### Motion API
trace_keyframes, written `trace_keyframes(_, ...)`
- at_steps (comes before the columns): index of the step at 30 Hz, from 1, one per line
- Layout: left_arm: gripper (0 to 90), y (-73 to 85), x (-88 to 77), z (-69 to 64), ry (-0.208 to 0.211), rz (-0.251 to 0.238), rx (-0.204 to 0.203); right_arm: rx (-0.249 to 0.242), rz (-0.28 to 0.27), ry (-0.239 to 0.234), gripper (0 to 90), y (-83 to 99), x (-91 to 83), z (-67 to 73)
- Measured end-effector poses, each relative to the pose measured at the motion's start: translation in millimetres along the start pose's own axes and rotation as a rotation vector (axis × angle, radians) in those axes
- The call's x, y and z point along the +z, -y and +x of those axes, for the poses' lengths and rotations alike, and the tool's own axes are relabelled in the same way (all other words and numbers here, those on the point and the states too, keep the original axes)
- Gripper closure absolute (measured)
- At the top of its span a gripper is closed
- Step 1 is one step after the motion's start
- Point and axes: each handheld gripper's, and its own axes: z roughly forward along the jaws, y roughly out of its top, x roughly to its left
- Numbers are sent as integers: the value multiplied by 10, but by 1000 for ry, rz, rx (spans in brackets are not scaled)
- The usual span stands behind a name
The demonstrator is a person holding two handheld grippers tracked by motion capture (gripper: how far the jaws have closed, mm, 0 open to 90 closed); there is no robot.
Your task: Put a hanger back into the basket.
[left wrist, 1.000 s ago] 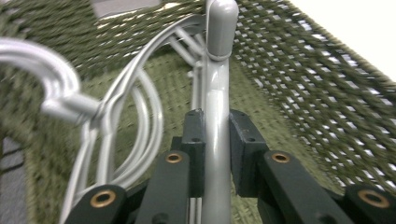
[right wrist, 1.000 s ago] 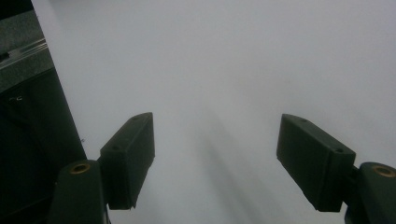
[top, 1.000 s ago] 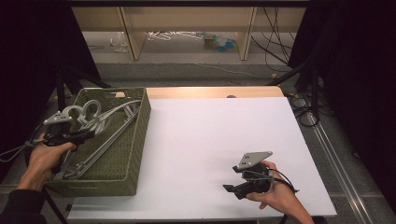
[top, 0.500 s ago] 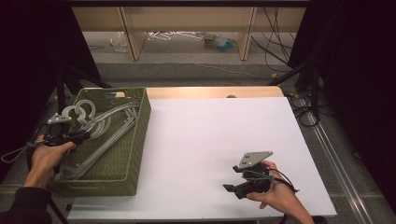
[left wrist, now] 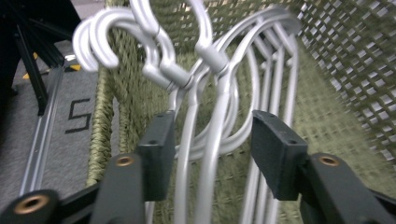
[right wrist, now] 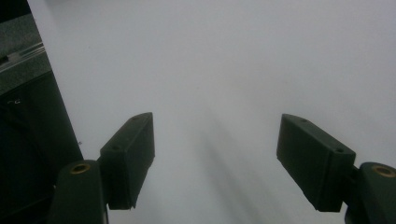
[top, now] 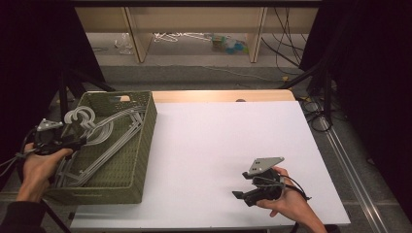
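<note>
Far left: person's left hand holds left gripper [top: 73, 142] at near-left rim of green woven basket [top: 141, 145]. Jaws have just been opening; now parted, pads off metal, silver hanger necks between them. Bundle of silver hangers [top: 99, 138] lies inside basket, hooks [left wrist: 109, 42] poking over left rim. Centre: bare white table [top: 218, 141]. Right, near front edge: right gripper [top: 243, 195] in right hand, resting low over table, jaws wide apart, nothing between.

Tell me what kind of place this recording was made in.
Probably a lab or recording studio: a white-topped table ringed by black curtains, loose cables on the floor, and a green basket of grey hangers.
</note>
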Motion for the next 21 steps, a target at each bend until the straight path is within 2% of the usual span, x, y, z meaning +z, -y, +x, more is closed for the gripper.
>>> trace_keyframes(5,422,-17,-178,-126,67,-64,-34,6,-5,7,287,0,-7,1)
trace_keyframes(8,412,-28,-269,-226,125,-116,-50,11,8,-5,287,-5,-27,-4)
trace_keyframes(12,379,-39,-347,-390,178,-163,-33,13,-16,18,287,-3,-13,-14)
trace_keyframes(17,337,-26,-391,-688,269,-227,-17,14,-19,23,287,-3,-19,-15)
trace_keyframes(18,328,-29,-395,-757,298,-232,4,17,-19,24,287,-4,-22,-13)
trace_keyframes(20,322,-29,-401,-884,323,-251,17,20,-14,20,287,-7,-33,-18)
trace_keyframes(21,312,-34,-398,-920,333,-250,36,22,-9,17,287,-9,-37,-21)
